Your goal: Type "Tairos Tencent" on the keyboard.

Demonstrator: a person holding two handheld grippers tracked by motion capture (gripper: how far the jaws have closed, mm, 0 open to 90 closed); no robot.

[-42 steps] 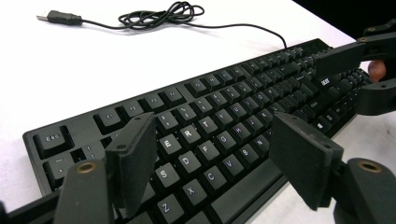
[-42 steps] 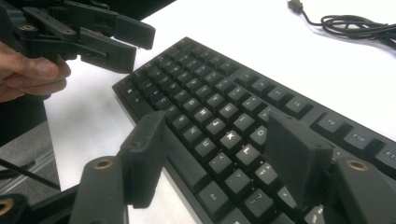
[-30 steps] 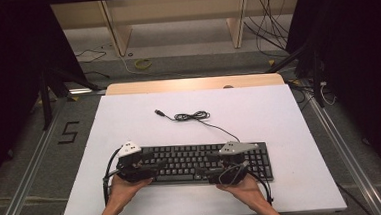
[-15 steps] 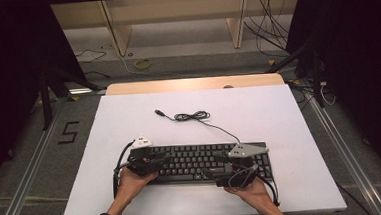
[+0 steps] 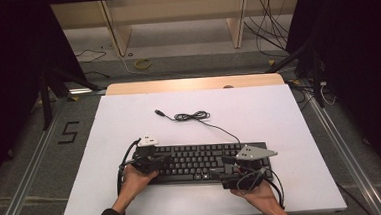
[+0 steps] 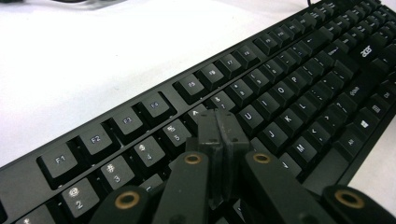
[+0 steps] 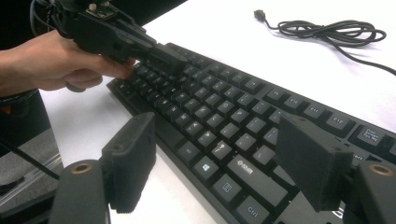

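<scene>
Keyboard (image 5: 202, 162), black and full-sized, is being shown lying flat on the white table (image 5: 279, 117), near the table's 6 o'clock edge in the high view, with its long side running from 9 o'clock to 3 o'clock. Its cable (image 5: 194, 116) is being seen trailing from the far edge toward 12 o'clock, coiled loosely and ending in a plug toward 11 o'clock.

The left gripper (image 5: 154, 163) is being held by the left hand (image 5: 133, 181) over the keyboard's 9 o'clock end. In the left gripper view its jaws are being shown pressed together, pad against pad, with nothing between them; they have just been closing. The closed tips (image 6: 220, 135) are being held low over the letter keys, just beside the U and J; whether a key is being touched cannot be told.

The right gripper (image 5: 232, 167) is being held by the right hand (image 5: 261, 196) at the keyboard's 3 o'clock end, near its front edge. Its jaws are being shown wide apart, having just been opening, with the keyboard's front rows seen between the pads (image 7: 133, 158) and untouched by them.
</scene>
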